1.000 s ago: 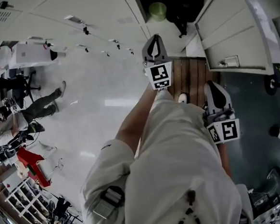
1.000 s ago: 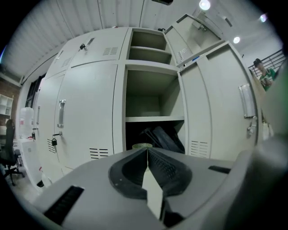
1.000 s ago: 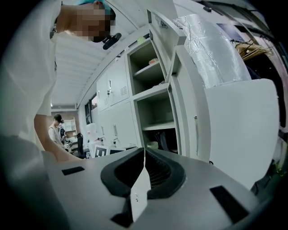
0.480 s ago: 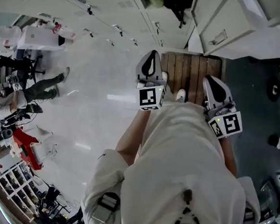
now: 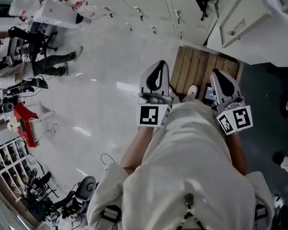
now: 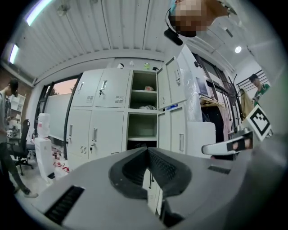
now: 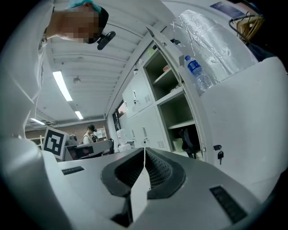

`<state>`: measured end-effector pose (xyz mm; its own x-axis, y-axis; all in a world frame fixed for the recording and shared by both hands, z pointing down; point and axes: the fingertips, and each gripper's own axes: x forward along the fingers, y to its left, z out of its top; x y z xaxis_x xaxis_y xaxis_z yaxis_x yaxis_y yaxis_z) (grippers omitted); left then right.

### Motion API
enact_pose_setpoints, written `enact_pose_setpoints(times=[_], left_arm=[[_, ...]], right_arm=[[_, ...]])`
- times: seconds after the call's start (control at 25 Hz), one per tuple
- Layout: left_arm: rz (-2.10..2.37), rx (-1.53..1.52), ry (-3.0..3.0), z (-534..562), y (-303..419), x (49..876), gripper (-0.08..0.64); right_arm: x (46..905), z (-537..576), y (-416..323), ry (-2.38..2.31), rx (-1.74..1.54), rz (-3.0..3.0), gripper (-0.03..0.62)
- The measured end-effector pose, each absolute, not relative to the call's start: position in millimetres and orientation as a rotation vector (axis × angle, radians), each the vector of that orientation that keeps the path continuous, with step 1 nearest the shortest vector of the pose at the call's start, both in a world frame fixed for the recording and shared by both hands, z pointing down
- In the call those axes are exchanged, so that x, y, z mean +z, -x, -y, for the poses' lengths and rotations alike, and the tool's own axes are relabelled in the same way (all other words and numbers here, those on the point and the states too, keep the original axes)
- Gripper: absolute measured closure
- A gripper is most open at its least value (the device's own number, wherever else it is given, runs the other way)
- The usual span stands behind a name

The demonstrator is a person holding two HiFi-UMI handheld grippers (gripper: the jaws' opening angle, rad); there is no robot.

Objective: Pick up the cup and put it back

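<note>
Both tools are empty. The left gripper has its jaws pressed together with nothing between them, and the right gripper has its tips meeting in the same way. Both point level at a bank of pale lockers. The cup, a pale one, sits in the lowest open compartment. It is ahead of the right gripper and a little to the right of its tips, just beside a dark bag and well apart from either gripper. The way from the jaws to that opening is open. Close on the right of the right gripper stands an open locker door with a key hanging from its lock. Higher up on that side are a water bottle and a bundle in clear plastic wrap. Another open door flanks the compartments, just right of the left gripper's line. Below the grippers lies a wooden pallet with the person's shoe at its near edge. Left of the left gripper the pale floor runs wide and open, as far as a water dispenser and people well away.
</note>
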<state>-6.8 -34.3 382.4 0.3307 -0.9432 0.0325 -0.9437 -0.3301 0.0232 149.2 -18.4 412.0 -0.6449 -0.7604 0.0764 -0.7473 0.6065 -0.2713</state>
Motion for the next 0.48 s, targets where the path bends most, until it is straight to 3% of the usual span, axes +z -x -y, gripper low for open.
enact_pose_setpoints(times=[0.48], left_arm=[[1.617, 0.036, -2.611, -34.5, 42.8, 382.3, 0.551]], right_arm=[[393.7, -20.4, -120.9, 1.394, -0.352, -2.729, 0.566]])
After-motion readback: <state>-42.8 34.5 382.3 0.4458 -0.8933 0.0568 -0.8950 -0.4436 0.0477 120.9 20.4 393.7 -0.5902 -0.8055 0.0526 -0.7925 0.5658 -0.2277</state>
